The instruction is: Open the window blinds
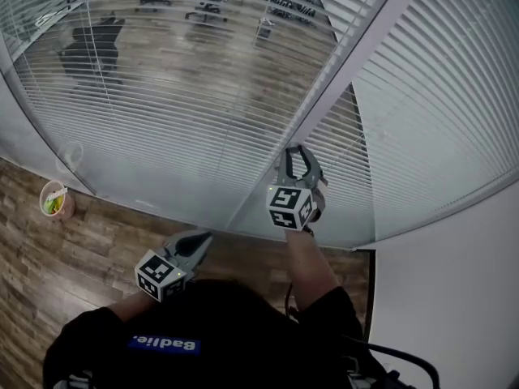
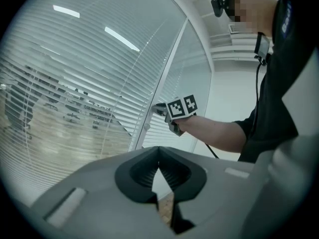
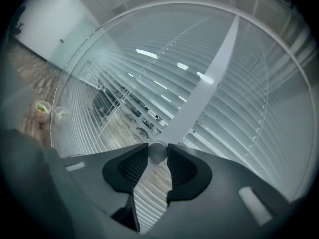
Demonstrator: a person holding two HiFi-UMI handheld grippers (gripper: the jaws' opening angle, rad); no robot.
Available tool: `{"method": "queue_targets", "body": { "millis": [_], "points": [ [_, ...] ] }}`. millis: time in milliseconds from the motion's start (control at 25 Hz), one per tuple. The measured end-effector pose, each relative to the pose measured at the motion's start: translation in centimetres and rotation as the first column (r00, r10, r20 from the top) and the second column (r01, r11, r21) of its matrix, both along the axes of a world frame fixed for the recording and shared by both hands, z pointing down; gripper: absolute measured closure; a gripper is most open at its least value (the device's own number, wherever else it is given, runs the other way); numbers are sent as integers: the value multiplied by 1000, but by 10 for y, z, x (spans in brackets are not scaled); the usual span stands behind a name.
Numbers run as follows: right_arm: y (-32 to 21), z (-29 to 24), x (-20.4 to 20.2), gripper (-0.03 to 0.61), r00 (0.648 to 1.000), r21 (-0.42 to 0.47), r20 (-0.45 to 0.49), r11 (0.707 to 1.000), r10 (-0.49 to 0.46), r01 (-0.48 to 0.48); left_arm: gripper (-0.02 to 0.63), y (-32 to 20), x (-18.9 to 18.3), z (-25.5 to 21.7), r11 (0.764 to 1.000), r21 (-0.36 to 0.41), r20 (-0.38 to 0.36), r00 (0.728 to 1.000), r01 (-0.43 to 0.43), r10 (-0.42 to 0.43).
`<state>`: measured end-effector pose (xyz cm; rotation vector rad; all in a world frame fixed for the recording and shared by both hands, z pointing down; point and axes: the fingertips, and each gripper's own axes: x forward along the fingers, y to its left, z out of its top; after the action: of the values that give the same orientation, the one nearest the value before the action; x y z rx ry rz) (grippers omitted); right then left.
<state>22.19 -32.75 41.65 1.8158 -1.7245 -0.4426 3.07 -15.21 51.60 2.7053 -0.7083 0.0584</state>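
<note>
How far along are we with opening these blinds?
Done: the left blind already shows the room beyond through its slats. In hand: the right claw is clamped on the round knob at the frame post. Remaining: the right blind looks mostly shut. The left claw is shut, empty.

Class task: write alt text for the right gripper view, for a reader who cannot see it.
The right tongs grip a small round knob on the pale frame post between two glass panes. White slatted blinds hang behind the glass, and a wood-floored room shows through the left pane's slats.
</note>
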Motion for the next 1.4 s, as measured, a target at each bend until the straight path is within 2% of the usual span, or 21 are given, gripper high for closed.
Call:
{"method": "queue_targets", "body": {
  "millis": [120, 240, 400, 560, 640, 680, 720, 760, 840, 880, 960, 1000, 1080, 1160, 1200, 1280, 1400],
  "points": [
    [0, 3, -2, 456, 981, -25, -196, 1000, -4, -1, 614, 0, 0, 1, 1000, -2, -1, 1000, 1, -1],
    [0, 6, -4, 457, 924, -51, -381, 999, -18, -2, 614, 1, 0, 0, 1000, 0, 1, 1000, -1, 1],
    [0, 9, -5, 457, 832, -85, -552, 996, -50, 4, 614, 1, 0, 0, 1000, 0, -1, 1000, -4, 4],
    [1, 11, -7, 457, 699, -127, -707, 991, -111, 29, 614, 2, -1, -1, 1000, -1, -3, 1000, -2, 2],
    [2, 12, -7, 456, 665, -140, -734, 989, -134, 45, 614, 2, -2, -2, 1000, 0, -4, 1000, -2, 2],
    [2, 12, -7, 454, 672, -140, -727, 989, -140, 54, 614, 2, -2, -2, 1000, 1, -5, 1000, -1, 1],
    [2, 12, -7, 451, 697, -136, -703, 989, -141, 63, 614, 2, -2, -3, 1000, 2, -4, 1000, 1, -1],
    [2, 10, -6, 446, 740, -128, -658, 989, -139, 72, 614, 3, -3, -3, 1000, 3, -4, 1000, 3, -3],
    [3, 7, -4, 375, 856, -106, -501, 991, -127, 85, 614, 3, -4, -3, 1000, 4, -2, 1000, 8, -8],
    [3, 4, -4, 368, 908, -93, -401, 992, -119, 89, 614, 3, -5, -3, 1000, 4, -2, 1000, 10, -10],
    [4, 1, -2, 373, 974, -78, -203, 993, -103, 88, 614, 3, -6, -5, 1000, 3, -3, 1000, 14, -14],
    [3, 1, -1, 390, 989, -76, -116, 993, -95, 87, 614, 3, -6, -6, 1000, 2, -3, 1000, 15, -15],
    [1, 1, 0, 399, 996, -69, 32, 994, -80, 82, 614, 4, -7, -8, 1000, 1, -1, 1000, 19, -19],
    [-1, 1, 2, 416, 988, -48, 141, 997, -57, 64, 614, 4, -8, -5, 1000, 2, 3, 1000, 21, -21],
    [-1, 1, 3, 445, 985, -39, 169, 998, -46, 53, 614, 4, -9, -4, 1000, 1, 4, 1000, 22, -22],
    [-1, 0, 4, 448, 987, -35, 158, 999, -30, 36, 614, 3, -11, -2, 1000, 0, 6, 1000, 24, -24],
    [-1, 2, 2, 453, 1000, -51, 10, 999, -17, 18, 614, 4, -13, -2, 1000, 0, 8, 1000, 27, -27]
  ]
}}
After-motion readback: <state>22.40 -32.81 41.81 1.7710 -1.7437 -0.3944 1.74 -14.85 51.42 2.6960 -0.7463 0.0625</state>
